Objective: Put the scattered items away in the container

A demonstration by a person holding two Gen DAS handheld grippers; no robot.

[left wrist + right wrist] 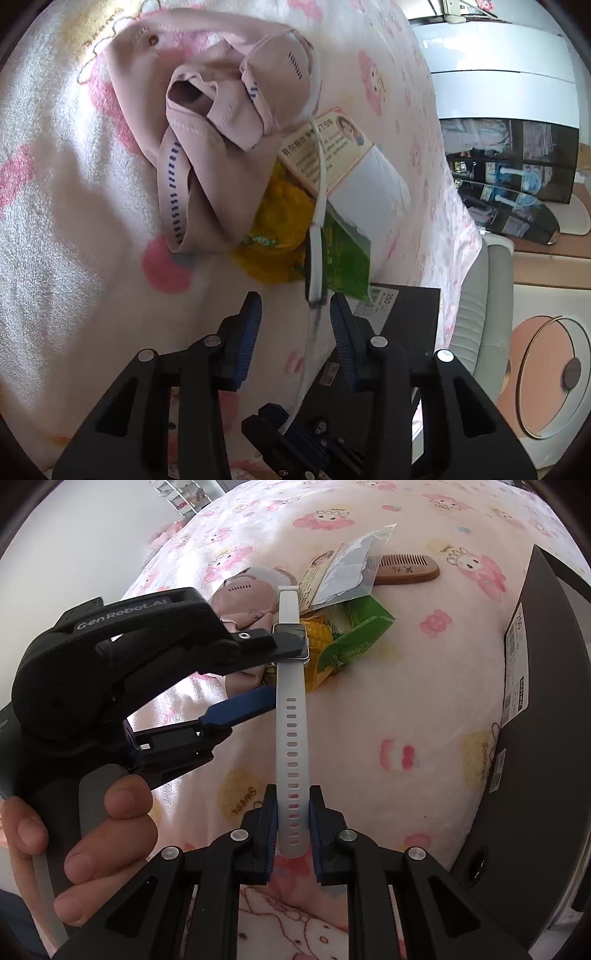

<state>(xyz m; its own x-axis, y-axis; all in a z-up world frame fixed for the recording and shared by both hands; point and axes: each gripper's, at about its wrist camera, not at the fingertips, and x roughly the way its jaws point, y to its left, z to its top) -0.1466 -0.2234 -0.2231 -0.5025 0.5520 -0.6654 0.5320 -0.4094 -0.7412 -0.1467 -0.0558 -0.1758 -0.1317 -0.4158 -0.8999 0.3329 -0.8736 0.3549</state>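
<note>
one white watch [291,716] clamped in right tongs [293,808], left tongs [295,317] agape beside it; one comb [406,568]

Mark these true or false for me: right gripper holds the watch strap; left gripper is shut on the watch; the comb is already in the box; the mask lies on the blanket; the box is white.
1. The right gripper holds the watch by its strap. True.
2. The left gripper is shut on the watch. False: its jaws stand open around it.
3. The comb is in the box. False: it lies on the blanket.
4. The mask lies on the blanket. True.
5. The box is white. False: it is black.
</note>
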